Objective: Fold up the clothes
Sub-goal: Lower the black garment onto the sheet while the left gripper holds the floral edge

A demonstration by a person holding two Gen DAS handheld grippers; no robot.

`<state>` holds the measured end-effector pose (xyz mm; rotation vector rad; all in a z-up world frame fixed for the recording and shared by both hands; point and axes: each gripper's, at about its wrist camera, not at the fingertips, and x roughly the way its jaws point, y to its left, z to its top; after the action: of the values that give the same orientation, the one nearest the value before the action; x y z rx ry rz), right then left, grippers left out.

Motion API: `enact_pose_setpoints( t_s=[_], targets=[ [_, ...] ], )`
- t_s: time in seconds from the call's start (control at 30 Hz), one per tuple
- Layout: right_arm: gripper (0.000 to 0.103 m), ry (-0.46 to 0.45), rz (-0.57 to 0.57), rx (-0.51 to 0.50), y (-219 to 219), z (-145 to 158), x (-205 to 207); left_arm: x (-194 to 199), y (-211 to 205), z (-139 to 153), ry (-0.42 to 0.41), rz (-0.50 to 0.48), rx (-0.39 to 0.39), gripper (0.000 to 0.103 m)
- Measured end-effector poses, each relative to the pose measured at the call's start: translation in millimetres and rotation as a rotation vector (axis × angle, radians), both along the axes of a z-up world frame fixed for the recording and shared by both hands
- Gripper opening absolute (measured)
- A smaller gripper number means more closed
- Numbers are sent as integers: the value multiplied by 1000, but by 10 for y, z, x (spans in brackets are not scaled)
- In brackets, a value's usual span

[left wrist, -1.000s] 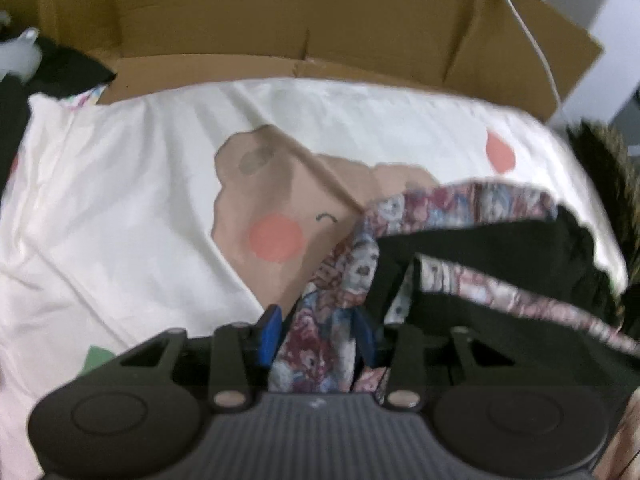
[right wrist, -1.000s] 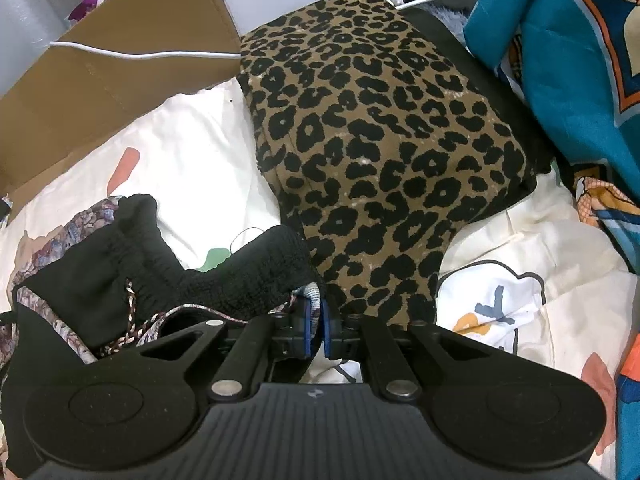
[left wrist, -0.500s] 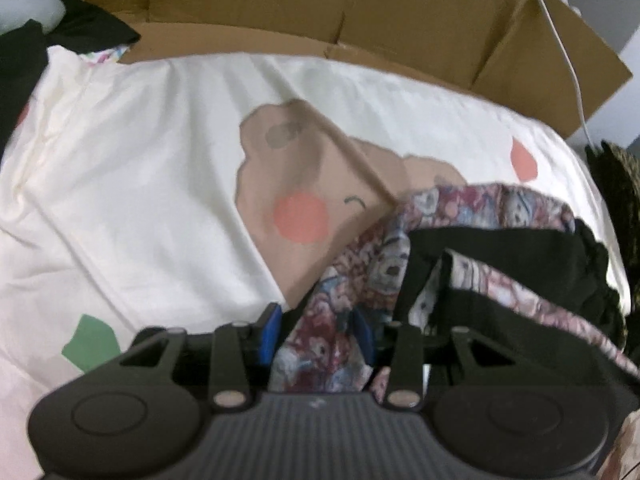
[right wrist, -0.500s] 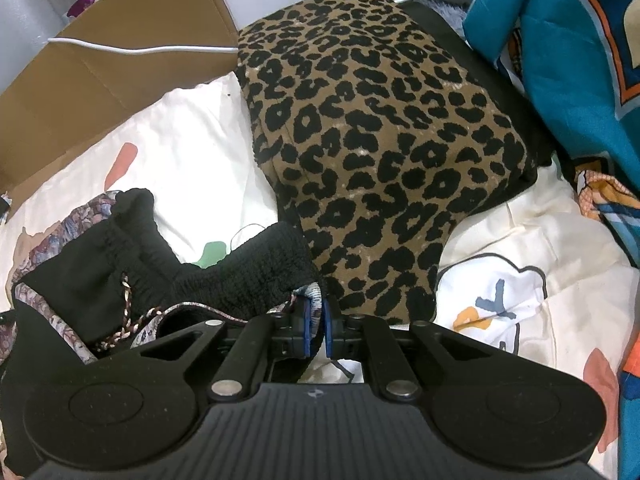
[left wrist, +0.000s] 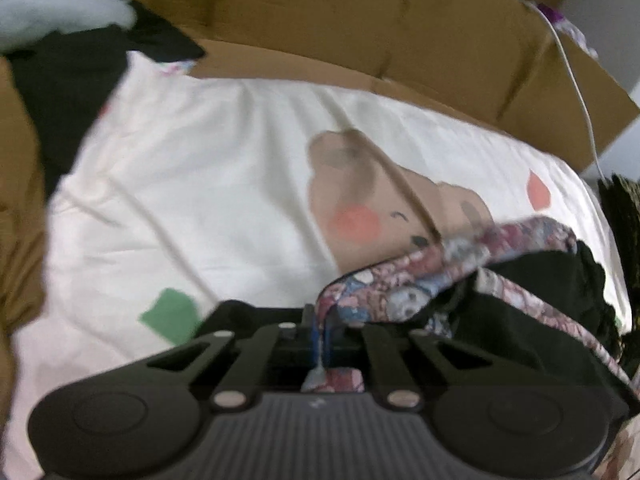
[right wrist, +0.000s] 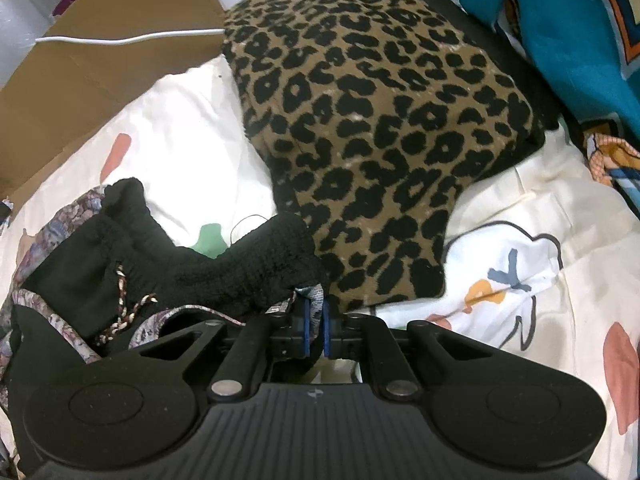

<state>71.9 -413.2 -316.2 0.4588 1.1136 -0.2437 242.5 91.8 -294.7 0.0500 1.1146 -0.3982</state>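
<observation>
A floral-print garment with black lining [left wrist: 432, 276] lies bunched on a cream cartoon-print bedsheet [left wrist: 208, 184]. My left gripper [left wrist: 320, 340] is shut on its floral edge, at the garment's left end. In the right wrist view the same garment [right wrist: 80, 272] shows its black shirred waistband [right wrist: 256, 268] and a braided drawstring [right wrist: 124, 304]. My right gripper [right wrist: 314, 320] is shut on the floral edge beside the waistband, at the garment's right end.
A folded leopard-print garment [right wrist: 380, 120] lies just beyond the right gripper. A blue patterned fabric [right wrist: 568, 32] is at the far right. A cardboard box wall [left wrist: 360, 28] with a white cable [right wrist: 132, 38] borders the sheet. Dark clothes [left wrist: 72, 76] lie at the far left.
My left gripper's jaws have closed onto the floral edge and it has shifted left across the sheet. The right gripper stays shut on the garment and has barely moved.
</observation>
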Motion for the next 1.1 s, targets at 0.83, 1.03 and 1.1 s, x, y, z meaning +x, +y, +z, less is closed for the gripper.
enact_pose_setpoints(
  t_s=[0.83,1.03,1.1],
  targets=[
    [3,-122,234,79,1176,162,705,-580,1844,476,-64,365,114,3],
    [4,-153,299,96,1527,240,901,-695,2263,577,-75,482,177,3],
    [5,-156,313,95,1626,246,937,-715,2385,548,-39,499,173,3]
  ],
)
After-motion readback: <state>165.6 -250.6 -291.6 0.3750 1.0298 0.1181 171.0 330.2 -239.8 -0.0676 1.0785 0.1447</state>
